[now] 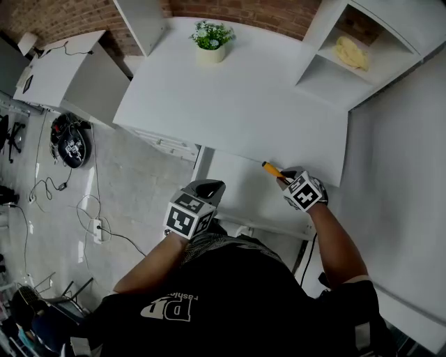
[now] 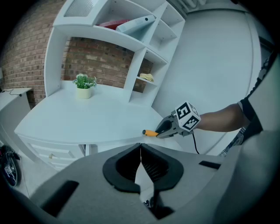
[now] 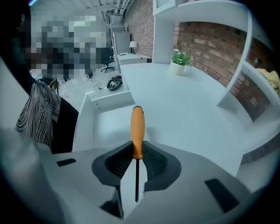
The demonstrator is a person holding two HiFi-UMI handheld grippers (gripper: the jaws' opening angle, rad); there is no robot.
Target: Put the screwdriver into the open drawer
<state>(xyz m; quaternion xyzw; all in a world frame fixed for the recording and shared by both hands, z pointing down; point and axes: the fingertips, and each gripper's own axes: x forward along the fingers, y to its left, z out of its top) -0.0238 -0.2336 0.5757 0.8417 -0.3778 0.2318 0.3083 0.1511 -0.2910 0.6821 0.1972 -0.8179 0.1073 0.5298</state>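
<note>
Nearest the person, the left tongs (image 2: 141, 146) are pressed together with nothing between them, hanging in front of the desk (image 1: 237, 104) at the left side of the open drawer (image 1: 240, 195). Just beyond, the right tongs (image 3: 137, 152) clamp the screwdriver (image 3: 137, 129) at the lower end of its orange handle. Its thin dark shaft points back between the jaws and the handle points away. The tool hangs over the drawer's right part, close to the desk's front edge. Farther back on the white desk stands a small potted plant (image 1: 211, 42). To the right, white shelves (image 1: 327, 73) hold something yellow (image 1: 352, 52), with a brick wall (image 1: 244, 10) behind.
</note>
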